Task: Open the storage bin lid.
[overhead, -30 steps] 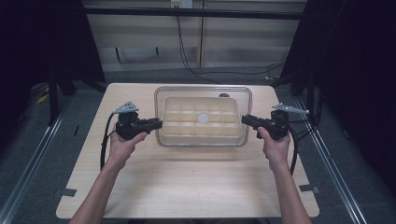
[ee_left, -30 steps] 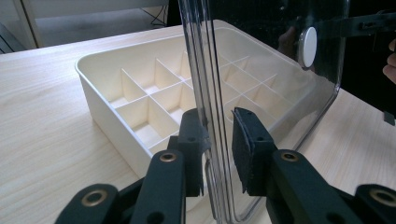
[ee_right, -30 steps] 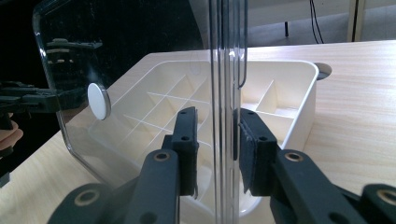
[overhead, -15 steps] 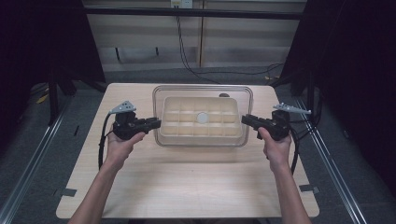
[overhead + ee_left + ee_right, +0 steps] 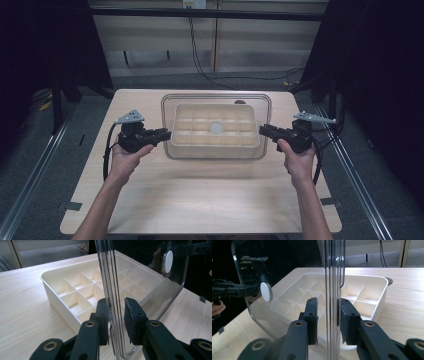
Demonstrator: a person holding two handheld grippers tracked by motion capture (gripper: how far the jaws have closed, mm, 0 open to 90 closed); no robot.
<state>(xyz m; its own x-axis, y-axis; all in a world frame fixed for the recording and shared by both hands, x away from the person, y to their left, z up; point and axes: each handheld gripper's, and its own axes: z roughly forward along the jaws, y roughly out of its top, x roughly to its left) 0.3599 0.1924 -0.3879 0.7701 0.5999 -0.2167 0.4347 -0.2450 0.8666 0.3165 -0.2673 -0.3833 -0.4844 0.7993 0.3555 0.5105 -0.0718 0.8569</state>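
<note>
The right black two-jaw tongs (image 5: 327, 322) rise from six o'clock, their padded jaws set either side of the edge of a clear, rounded-corner plastic lid (image 5: 287, 272) that stands on edge and runs up to twelve o'clock. A narrow gap shows between each pad and the lid edge. A round white knob (image 5: 266, 292) sits on the lid toward nine o'clock. Behind the lid, from the centre out to three o'clock, a cream plastic tray divided into square compartments (image 5: 372, 287) rests on the pale wooden counter (image 5: 407, 305). At nine o'clock the other black tongs (image 5: 229, 288) reach toward the lid's far edge
</note>
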